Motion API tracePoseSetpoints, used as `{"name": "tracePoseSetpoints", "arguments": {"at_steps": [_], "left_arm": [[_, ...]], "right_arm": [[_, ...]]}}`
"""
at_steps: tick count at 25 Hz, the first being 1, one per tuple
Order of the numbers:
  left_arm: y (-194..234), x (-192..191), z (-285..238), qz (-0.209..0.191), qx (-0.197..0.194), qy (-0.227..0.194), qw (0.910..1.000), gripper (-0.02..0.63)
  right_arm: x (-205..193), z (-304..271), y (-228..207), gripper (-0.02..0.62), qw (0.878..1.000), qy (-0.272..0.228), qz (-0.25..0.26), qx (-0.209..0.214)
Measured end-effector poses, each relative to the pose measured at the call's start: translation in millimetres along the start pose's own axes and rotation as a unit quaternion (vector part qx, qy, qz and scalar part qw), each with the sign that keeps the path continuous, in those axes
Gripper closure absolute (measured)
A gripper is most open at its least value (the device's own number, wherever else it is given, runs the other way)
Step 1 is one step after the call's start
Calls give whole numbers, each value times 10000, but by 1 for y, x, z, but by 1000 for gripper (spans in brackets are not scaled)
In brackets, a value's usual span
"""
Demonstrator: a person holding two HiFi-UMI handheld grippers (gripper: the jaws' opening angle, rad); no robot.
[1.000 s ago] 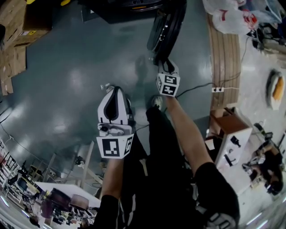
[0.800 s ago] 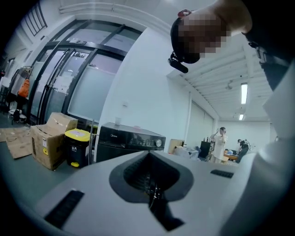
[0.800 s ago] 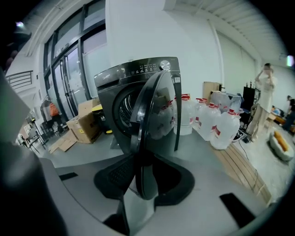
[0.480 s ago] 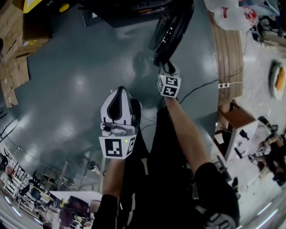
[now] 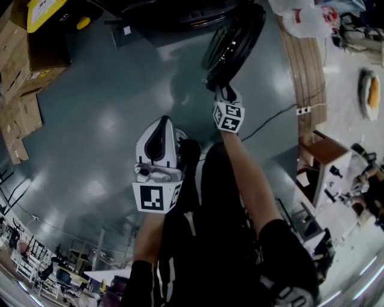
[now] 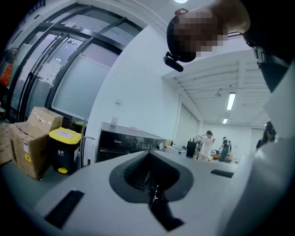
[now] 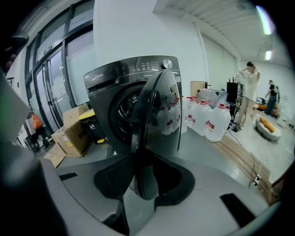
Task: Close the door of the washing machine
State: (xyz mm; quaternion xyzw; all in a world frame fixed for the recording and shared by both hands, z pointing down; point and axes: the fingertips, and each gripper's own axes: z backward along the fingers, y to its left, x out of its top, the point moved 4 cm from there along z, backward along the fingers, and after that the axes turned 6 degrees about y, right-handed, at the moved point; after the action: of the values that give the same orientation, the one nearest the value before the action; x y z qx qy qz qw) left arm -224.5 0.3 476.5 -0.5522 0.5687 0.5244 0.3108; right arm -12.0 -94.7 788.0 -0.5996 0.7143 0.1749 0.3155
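Swinging door [image 5: 235,36]: nearer the washing machine [image 7: 115,76] now, still ajar.
Right tool [image 5: 223,91]: grips its rim, jaws just eased wider.
Left tool [image 5: 161,126]: closed, empty.

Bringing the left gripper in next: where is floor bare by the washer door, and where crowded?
Bare floor lies left of the open door in the head view, bordered by the cardboard boxes and yellow-lidded bin. Right of the door it is crowded: wooden boards, power strip, water bottles.
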Motion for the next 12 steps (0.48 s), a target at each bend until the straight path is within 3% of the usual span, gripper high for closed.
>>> {"name": "tracePoseSetpoints", "arguments": {"at_steps": [12], "left_arm": [[59,3,3,-342,-73,-77,9994,603]], "right_arm": [[13,-21,43,477,9980,-328,-511,-180]]}}
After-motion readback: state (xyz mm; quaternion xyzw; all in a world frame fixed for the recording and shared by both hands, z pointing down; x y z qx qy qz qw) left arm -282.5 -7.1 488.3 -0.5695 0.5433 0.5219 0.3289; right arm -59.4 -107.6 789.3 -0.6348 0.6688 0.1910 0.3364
